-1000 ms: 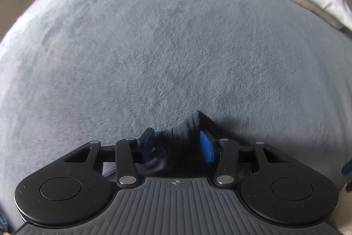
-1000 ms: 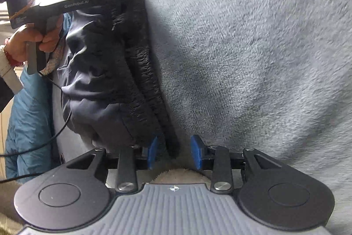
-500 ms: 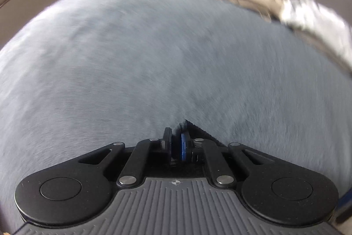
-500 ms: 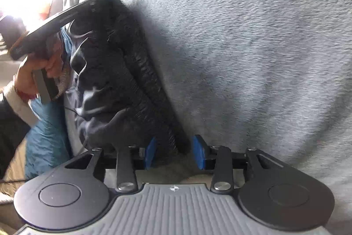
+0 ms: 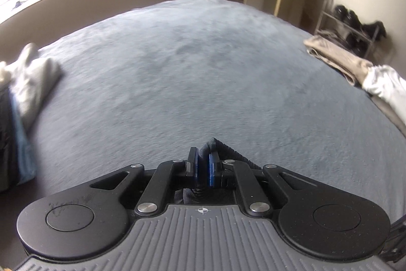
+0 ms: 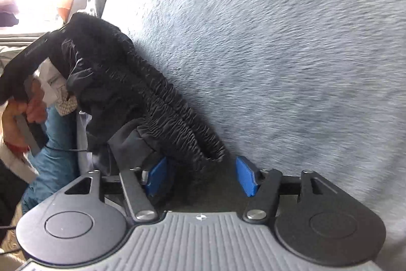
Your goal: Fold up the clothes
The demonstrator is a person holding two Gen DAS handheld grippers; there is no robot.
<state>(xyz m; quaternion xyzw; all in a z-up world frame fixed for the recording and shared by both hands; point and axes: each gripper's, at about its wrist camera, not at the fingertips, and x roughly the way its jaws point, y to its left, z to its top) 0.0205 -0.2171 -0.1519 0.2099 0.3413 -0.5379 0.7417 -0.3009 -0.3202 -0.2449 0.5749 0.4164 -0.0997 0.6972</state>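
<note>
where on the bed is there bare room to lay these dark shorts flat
The middle of the grey fleece blanket is bare, between the grey and blue clothes pile at its left edge and the beige and white garments at its right edge.

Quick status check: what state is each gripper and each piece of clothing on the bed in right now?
Left gripper: shut on the dark garment's edge.
Right gripper: open, jaws just widened, waistband end between the pads, not pinched.
Dark garment: lifted at one end, bunched.
Beige clothes: lying in a pile.
White cloth: crumpled at the bed's edge.
</note>
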